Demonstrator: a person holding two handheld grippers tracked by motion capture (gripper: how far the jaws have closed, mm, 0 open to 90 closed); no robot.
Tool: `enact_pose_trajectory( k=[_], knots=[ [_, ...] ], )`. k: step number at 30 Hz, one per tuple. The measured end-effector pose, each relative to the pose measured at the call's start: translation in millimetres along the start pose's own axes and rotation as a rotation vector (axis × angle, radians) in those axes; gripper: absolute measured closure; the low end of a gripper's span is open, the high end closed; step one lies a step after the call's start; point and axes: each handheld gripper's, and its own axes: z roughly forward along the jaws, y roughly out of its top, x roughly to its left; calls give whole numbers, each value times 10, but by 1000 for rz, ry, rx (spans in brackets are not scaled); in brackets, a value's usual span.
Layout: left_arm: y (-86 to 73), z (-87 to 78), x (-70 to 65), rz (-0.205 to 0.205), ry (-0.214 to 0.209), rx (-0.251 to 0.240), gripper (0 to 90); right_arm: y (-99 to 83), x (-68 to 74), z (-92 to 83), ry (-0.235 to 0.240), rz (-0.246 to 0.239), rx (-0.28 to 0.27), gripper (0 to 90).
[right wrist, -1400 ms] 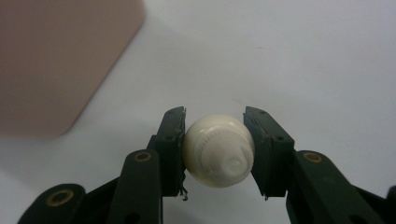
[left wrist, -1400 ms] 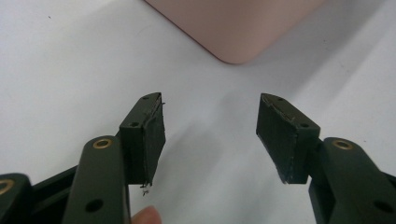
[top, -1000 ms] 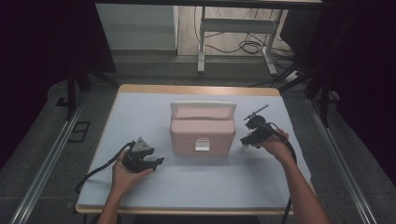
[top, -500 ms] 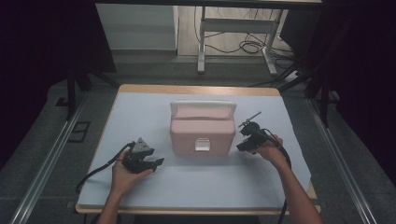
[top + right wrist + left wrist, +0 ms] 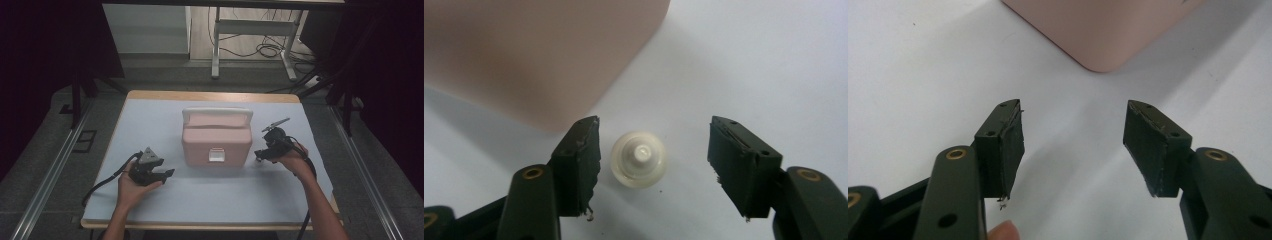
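From above, a pink plastic box with a white handle (image 5: pixel 216 137) sits mid-counter (image 5: pixel 150 115), the left hand-held gripper (image 5: pixel 167 173) at its 8 o'clock, the right hand-held gripper (image 5: pixel 258 155) at 3 o'clock. The left gripper view shows released jaws over bare surface. The right gripper view shows a small round white cap (image 5: pixel 639 158) between released jaws, beside the box's corner.

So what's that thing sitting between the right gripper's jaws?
A small round white cap-like piece on the table, untouched, beside the pink box; the right gripper view shows it.
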Motion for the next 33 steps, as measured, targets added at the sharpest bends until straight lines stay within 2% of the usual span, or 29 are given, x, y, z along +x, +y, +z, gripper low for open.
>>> enact_pose_trajectory(
  k=[3,8,13,17,18,21,24,27,33],
  knots=[
    [0,0,-2,1,2,-1,413,-61,19,-170,-8,8,-91,353],
    [-2,11,-9,3,3,5,413,-199,56,-338,11,8,-155,358],
    [-5,29,-13,5,1,12,413,-399,94,-426,53,16,-245,382],
    [-9,39,-23,7,-2,17,411,-596,158,-427,89,13,-312,401],
    [-9,39,-23,7,-2,17,411,-596,158,-427,89,13,-312,401],
    [-13,41,-27,11,0,21,411,-771,231,-364,121,8,-335,420],
    [-15,52,-32,9,1,22,410,-845,262,-320,129,3,-339,428],
    [-19,61,-40,11,2,24,410,-976,295,-211,143,3,-342,447],
    [-19,61,-47,1,-2,14,406,-1105,298,-51,155,31,-337,471]
  ],
)
